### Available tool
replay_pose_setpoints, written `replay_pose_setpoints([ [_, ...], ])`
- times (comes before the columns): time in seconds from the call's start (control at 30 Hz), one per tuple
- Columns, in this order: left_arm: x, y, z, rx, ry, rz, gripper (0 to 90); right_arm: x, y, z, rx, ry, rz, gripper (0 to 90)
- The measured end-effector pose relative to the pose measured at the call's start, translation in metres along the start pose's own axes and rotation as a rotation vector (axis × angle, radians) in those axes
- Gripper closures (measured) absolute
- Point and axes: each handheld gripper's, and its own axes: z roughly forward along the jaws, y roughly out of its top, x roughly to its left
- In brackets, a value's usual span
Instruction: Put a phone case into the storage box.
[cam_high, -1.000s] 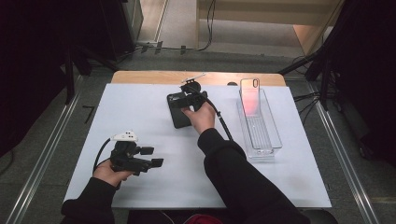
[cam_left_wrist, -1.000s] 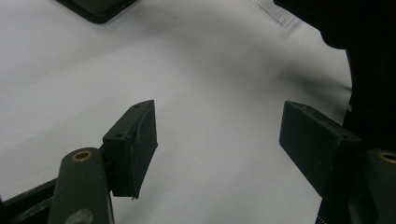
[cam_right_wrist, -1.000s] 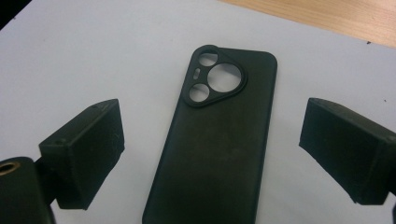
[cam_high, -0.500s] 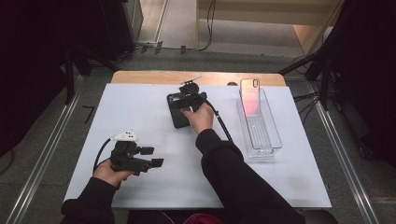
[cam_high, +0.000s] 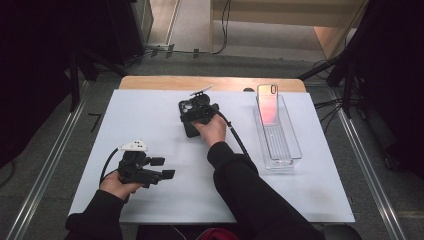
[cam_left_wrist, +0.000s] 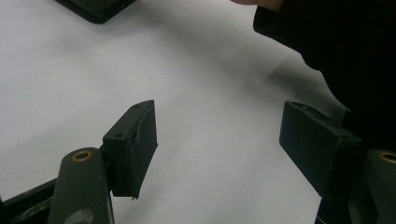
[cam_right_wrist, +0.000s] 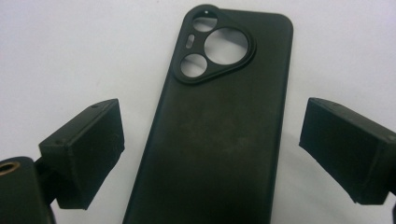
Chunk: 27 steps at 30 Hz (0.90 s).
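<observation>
A black phone case (cam_right_wrist: 219, 135) lies flat on the white table with its camera cut-outs facing up. In the right gripper view it lies between the jaws of my right gripper (cam_right_wrist: 210, 154), which stand open on either side without touching it. From above, the right gripper (cam_high: 196, 111) hovers over the case (cam_high: 188, 125) at the table's far middle. My left gripper (cam_high: 164, 167) rests near the front left, open, with only bare table between its fingers (cam_left_wrist: 135, 144). A pink-orange phone (cam_high: 267, 102) leans in a clear tray (cam_high: 287, 150).
The white table top (cam_high: 150, 120) ends at a wooden strip (cam_high: 165, 82) along its far side. A cable (cam_high: 237, 137) trails from the right gripper beside the person's dark sleeve (cam_high: 245, 185). In the left gripper view the case's corner (cam_left_wrist: 93, 7) and the sleeve (cam_left_wrist: 336, 42) show.
</observation>
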Motion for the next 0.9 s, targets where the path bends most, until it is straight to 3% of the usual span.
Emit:
replay_pose_setpoints([
  [0.57, 0.000, 0.000, 0.000, -0.001, 0.000, -0.001, 28.4, 0.005, -0.009, 0.017, 0.089, -0.029, -0.030, 4.9],
  [0.9, 0.000, 0.000, 0.000, 0.002, 0.000, 0.002, 28.4, 0.010, -0.012, 0.020, 0.075, -0.072, -0.067, 4.8],
])
